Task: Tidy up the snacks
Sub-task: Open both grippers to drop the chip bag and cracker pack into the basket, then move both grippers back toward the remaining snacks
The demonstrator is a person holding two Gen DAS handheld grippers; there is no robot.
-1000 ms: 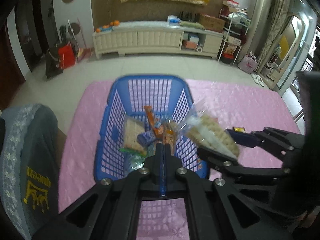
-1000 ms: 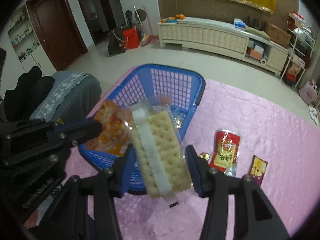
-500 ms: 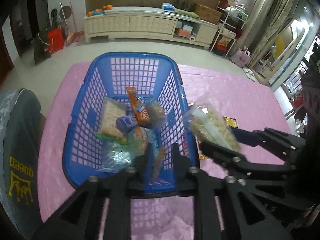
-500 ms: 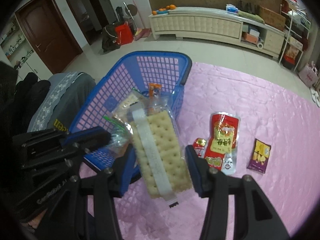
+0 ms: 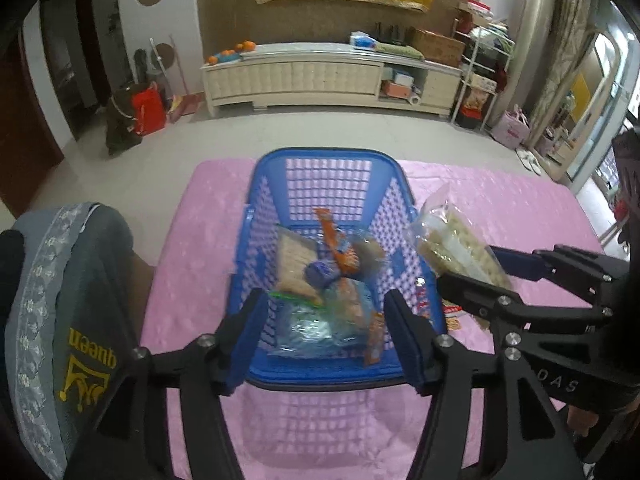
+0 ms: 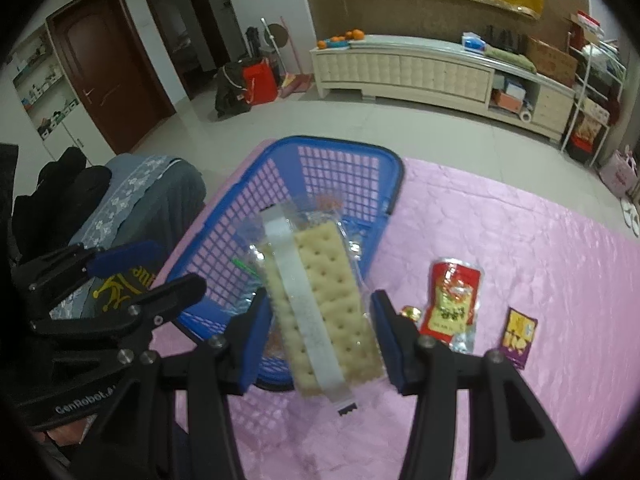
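Left gripper (image 5: 324, 332) jaws are opening, empty; right gripper (image 6: 318, 336) clamped on its load.

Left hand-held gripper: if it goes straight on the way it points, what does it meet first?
Probably the snack packets piled in the blue basket; the left hand-held gripper, jaws opening and empty, points down into it. Depth is unclear.
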